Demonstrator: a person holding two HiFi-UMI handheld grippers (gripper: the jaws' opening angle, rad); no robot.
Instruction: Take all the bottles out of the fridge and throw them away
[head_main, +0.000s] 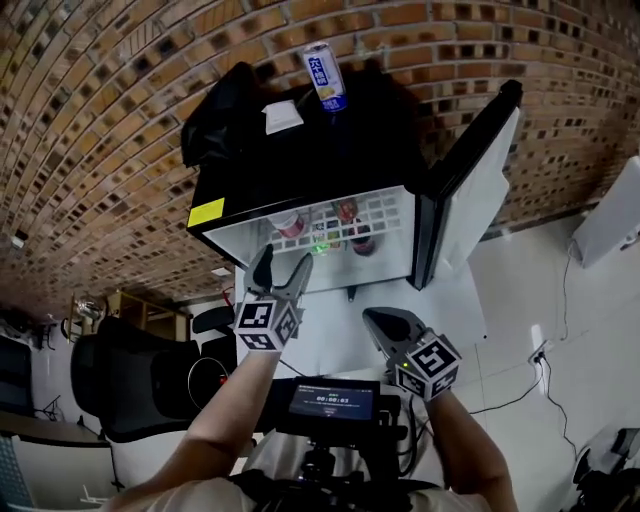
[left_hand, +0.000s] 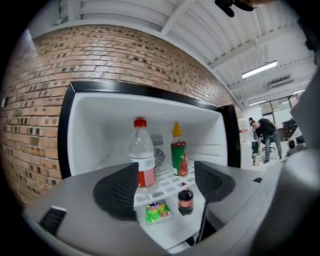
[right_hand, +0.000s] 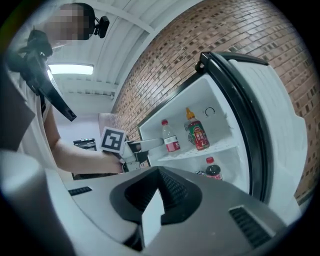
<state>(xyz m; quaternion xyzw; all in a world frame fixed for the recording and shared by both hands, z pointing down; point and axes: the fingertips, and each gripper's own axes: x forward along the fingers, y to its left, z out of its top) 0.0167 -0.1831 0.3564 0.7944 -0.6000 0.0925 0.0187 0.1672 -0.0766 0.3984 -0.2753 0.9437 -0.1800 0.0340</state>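
A black mini fridge (head_main: 300, 175) stands with its door (head_main: 470, 200) swung open to the right. On its wire shelf are a clear bottle with red cap and label (left_hand: 141, 160) (right_hand: 170, 137) and a yellow-capped bottle with green and red label (left_hand: 179, 152) (right_hand: 197, 131). Below them stands a small dark cola bottle (left_hand: 185, 201) (right_hand: 213, 169), next to a green packet (left_hand: 157, 211). My left gripper (head_main: 281, 268) (left_hand: 165, 187) is open just in front of the fridge opening, level with the clear bottle, nothing between its pads. My right gripper (head_main: 385, 325) (right_hand: 160, 192) is shut and empty, lower and further back.
A blue and white can (head_main: 325, 75), a white box (head_main: 283, 117) and a black bag (head_main: 215, 120) sit on the fridge top. A brick wall is behind. A black office chair (head_main: 130, 380) is at lower left; cables (head_main: 540, 350) lie on the white floor. A person (left_hand: 265, 132) bends far off.
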